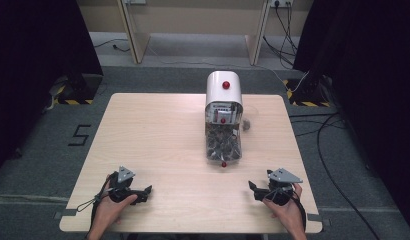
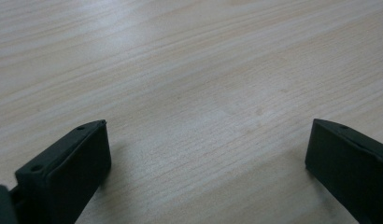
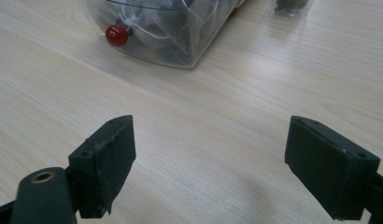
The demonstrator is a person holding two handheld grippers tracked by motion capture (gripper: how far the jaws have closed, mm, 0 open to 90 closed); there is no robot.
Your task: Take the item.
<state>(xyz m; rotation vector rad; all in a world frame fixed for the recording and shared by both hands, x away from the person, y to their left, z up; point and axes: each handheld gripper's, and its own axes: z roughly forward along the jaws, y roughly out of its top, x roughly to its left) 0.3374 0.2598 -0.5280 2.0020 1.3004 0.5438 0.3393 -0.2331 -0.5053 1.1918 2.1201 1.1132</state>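
Observation:
A white dome-topped dispenser [image 1: 223, 90] with a red knob [image 1: 226, 85] stands at the back middle of the table. A clear drawer [image 1: 223, 145] full of dark wrapped packets is pulled out toward me, with a small red knob [image 1: 223, 163] at its front. In the right gripper view the drawer [image 3: 171, 28] and its knob [image 3: 117, 35] lie ahead to the left. My left gripper [image 1: 145, 192] rests open near the front left edge, with bare wood between its jaws [image 2: 208, 140]. My right gripper [image 1: 253, 189] rests open at the front right, nothing between its jaws [image 3: 210, 140].
One small dark packet [image 1: 246, 123] lies on the light wooden table [image 1: 153, 140] just right of the dispenser, also seen as a packet [image 3: 290, 4] at the top of the right gripper view. Cables [image 1: 328, 150] run over the grey floor to the right.

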